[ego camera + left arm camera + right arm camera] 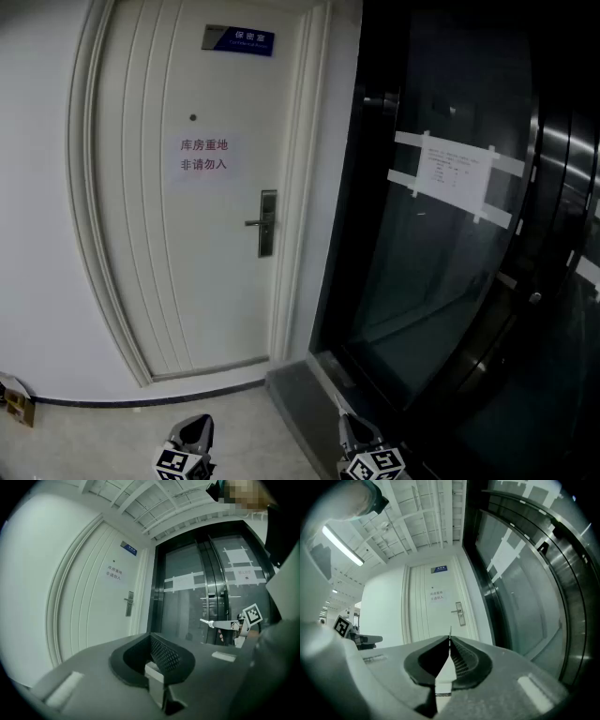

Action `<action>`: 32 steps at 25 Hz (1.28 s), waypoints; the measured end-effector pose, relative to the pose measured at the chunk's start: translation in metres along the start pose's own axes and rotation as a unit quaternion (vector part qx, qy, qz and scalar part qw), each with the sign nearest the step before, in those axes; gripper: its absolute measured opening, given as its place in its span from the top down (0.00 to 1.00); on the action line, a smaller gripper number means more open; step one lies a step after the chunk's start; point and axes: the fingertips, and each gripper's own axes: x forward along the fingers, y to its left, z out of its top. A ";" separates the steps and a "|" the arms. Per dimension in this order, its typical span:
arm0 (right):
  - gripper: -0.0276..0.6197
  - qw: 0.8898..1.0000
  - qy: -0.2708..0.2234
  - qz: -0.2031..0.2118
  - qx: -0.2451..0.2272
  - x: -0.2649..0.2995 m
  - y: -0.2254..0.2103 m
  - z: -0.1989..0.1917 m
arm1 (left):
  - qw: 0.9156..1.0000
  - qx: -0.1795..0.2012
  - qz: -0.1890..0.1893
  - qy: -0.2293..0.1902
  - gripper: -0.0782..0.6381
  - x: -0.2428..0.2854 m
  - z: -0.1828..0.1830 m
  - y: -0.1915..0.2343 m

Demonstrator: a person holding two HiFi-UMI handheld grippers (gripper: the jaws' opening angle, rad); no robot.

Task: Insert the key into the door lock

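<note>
Approaching the door [187,234] is the step in hand, as I judge it: nothing has reached the door lock [267,223] yet. Everything I place here is measured off that lock.

My right tool [450,640] has its jaws pinched nearly together on the key [206,621]. The blade sticks out past the tips and points level. From the left gripper view I can see it held out in the air, well apart from the lock and off to its right, in front of the glass doors [441,234]. In the right gripper view the lock sits a little above and to the right of the blade's tip, so the aim is close but not dead on.

My left tool [150,635] looks closed with nothing between its jaws. In the head view it hangs low, well below the lock and a little to its left. It plays no part for now.

The keyhole itself is too small for me to pick out on the lock plate at this range. The next move calls for carrying the right tool forward and upward toward the lock, then nudging it sideways until the blade lines up. I would also check the blade's roll against the slot before pushing, since a skewed entry could jam or twist the key in the grip.
</note>
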 end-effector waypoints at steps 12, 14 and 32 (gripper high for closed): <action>0.94 0.999 -0.013 -0.028 0.009 0.006 0.008 0.006 | 1.000 -0.002 -0.026 0.000 0.89 0.006 0.001 0.016; 0.94 0.999 -0.011 -0.036 0.008 0.005 0.007 0.002 | 1.000 -0.004 -0.028 0.003 0.89 0.009 -0.003 0.021; 0.94 0.999 -0.002 -0.027 -0.038 0.087 -0.100 0.013 | 1.000 -0.001 -0.026 0.009 0.89 0.140 -0.008 -0.005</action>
